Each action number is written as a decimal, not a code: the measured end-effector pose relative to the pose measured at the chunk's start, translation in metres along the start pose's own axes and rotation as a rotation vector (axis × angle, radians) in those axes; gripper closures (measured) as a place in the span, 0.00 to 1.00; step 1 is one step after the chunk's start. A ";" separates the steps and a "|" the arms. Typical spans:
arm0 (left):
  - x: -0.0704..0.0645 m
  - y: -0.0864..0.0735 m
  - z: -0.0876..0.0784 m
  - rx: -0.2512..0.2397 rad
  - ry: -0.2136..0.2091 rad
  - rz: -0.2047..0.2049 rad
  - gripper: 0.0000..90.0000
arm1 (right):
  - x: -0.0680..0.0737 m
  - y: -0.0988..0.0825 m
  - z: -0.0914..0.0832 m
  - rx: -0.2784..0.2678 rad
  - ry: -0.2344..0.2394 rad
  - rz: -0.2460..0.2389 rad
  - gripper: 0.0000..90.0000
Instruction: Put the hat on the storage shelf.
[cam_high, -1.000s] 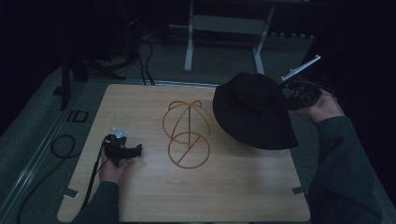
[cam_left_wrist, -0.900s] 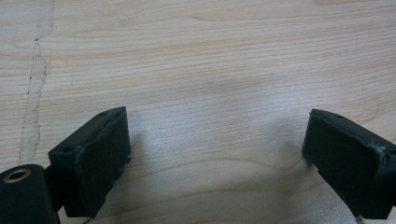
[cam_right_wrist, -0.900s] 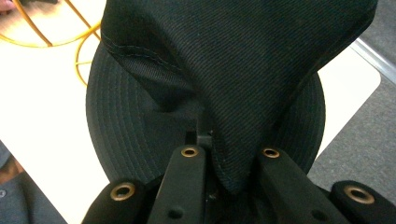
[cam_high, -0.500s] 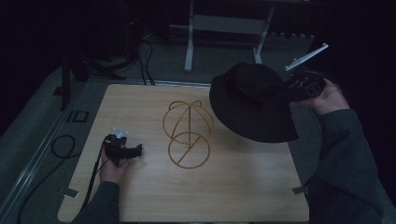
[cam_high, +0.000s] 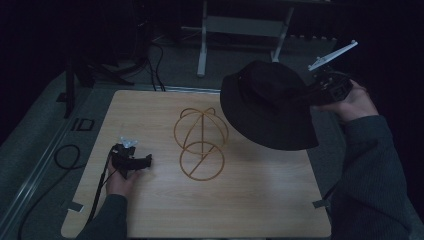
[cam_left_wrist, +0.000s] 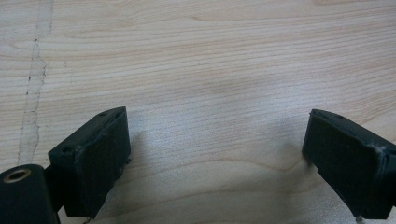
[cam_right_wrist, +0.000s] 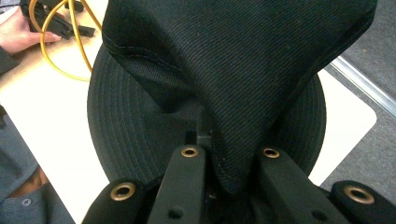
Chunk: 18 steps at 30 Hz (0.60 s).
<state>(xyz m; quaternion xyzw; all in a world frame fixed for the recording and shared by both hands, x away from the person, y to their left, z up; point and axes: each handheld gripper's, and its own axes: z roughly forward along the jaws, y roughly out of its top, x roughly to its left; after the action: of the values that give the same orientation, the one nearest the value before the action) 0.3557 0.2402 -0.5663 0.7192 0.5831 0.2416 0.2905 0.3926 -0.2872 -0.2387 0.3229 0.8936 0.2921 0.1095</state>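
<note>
Right gripper view: right gripper clamped tight on the black bucket hat, a pinched fold of fabric between the jaws. High view: hat held in the air over the table's far right corner, just beside the wire hat stand, not touching. Left gripper rests on the table, jaws wide apart, nothing between; left gripper view shows bare wood grain there.

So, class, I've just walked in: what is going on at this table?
A person works with two handheld grippers. The right gripper is clamped on the fabric of a black bucket hat, holding it in the air above the wooden table, beside a yellow wire hat stand. The left gripper rests open on the tabletop, holding nothing.
</note>
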 end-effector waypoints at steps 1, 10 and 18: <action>0.000 0.000 0.000 0.000 0.000 0.000 0.09 | 0.000 0.000 -0.001 -0.002 0.000 -0.002 0.97; 0.000 0.000 0.000 -0.001 0.000 0.002 0.09 | 0.004 0.005 -0.006 -0.009 0.006 -0.018 0.97; -0.001 0.000 0.000 -0.001 -0.001 0.002 0.09 | 0.008 0.010 -0.010 -0.018 0.011 -0.033 0.97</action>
<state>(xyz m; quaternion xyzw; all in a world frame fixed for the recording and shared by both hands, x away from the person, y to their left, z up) 0.3560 0.2394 -0.5663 0.7198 0.5820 0.2420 0.2909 0.3875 -0.2803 -0.2249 0.3054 0.8967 0.3003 0.1122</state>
